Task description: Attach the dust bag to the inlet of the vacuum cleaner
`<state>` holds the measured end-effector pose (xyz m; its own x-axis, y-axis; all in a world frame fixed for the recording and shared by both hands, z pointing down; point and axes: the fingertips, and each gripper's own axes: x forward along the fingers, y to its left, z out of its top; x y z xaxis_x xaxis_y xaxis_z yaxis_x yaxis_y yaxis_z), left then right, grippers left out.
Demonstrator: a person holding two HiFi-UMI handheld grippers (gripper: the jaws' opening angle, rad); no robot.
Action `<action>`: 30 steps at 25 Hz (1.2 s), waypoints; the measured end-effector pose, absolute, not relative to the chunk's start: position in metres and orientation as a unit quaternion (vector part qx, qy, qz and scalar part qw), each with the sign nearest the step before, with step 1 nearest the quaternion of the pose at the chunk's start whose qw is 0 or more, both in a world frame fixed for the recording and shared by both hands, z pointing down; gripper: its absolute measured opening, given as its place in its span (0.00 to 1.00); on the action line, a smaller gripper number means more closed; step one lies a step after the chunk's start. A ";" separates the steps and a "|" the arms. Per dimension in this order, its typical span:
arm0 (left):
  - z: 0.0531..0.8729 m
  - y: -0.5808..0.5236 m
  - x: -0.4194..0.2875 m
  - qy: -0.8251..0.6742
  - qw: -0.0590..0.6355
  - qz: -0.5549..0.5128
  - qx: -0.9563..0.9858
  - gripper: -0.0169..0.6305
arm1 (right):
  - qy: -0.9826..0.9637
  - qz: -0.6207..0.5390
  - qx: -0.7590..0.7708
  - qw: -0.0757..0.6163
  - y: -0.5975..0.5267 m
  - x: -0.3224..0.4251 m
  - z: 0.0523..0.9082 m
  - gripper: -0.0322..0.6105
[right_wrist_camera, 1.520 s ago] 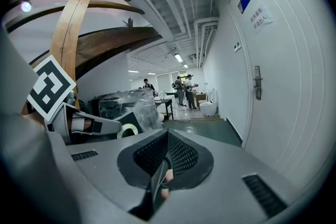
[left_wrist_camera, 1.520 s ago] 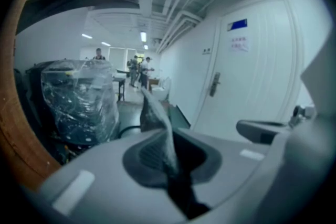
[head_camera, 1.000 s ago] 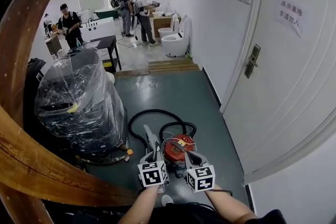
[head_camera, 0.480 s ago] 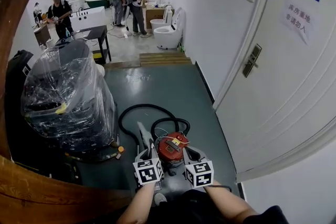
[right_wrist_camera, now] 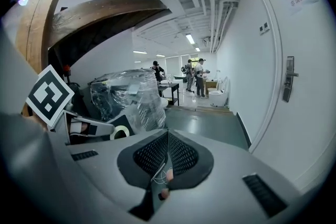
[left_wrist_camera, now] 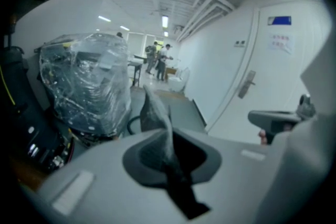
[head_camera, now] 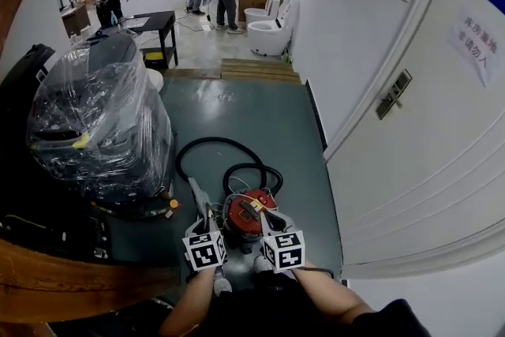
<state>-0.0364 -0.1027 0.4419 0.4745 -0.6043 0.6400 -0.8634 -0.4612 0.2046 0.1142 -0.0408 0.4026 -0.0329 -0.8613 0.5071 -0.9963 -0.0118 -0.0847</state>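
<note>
A red vacuum cleaner (head_camera: 241,214) stands on the green floor, and its black hose (head_camera: 207,147) loops behind it. My left gripper (head_camera: 207,222) is shut on a grey dust bag (head_camera: 196,196), which sticks up and away past the jaws just left of the vacuum. In the left gripper view the dust bag (left_wrist_camera: 156,115) rises as a crumpled grey strip from the left gripper (left_wrist_camera: 168,157). My right gripper (head_camera: 268,222) hovers over the vacuum's near right side. In its own view the right gripper (right_wrist_camera: 167,157) has its pads together with nothing clamped.
A large plastic-wrapped machine (head_camera: 99,126) stands close on the left. The white wall and a door with a handle (head_camera: 392,95) run along the right. A curved wooden beam (head_camera: 71,280) crosses the lower left. People, a black table (head_camera: 155,26) and a toilet (head_camera: 274,35) are far back.
Both grippers have sunk and shifted left, staying just in front of the vacuum. The left gripper still holds the dust bag. Neither pair of jaws has changed.
</note>
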 end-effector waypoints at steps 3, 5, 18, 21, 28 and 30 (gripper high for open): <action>0.449 -0.106 -0.030 -0.465 0.271 0.256 0.803 0.07 | -0.699 0.215 0.661 0.169 -0.051 0.126 0.406 0.05; 0.451 -0.106 -0.026 -0.473 0.276 0.260 0.795 0.07 | -0.706 0.219 0.650 0.177 -0.056 0.132 0.412 0.05; 0.537 -0.093 -0.016 -0.530 0.316 0.285 0.734 0.06 | -0.746 0.263 0.549 0.270 -0.067 0.156 0.506 0.05; 0.570 -0.087 -0.015 -0.537 0.329 0.292 0.719 0.07 | -0.744 0.275 0.537 0.287 -0.066 0.164 0.538 0.05; 0.657 -0.083 -0.031 -0.558 0.351 0.304 0.687 0.06 | -0.737 0.301 0.512 0.323 -0.071 0.166 0.627 0.05; 0.682 -0.085 -0.036 -0.565 0.353 0.306 0.680 0.06 | -0.738 0.305 0.504 0.329 -0.077 0.163 0.651 0.05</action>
<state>-0.0355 -0.0853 0.6815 0.1737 -0.5517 0.8157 -0.9846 -0.1116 0.1343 0.1633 -0.0770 0.6506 -0.2749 -0.5432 0.7933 -0.9448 0.3055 -0.1182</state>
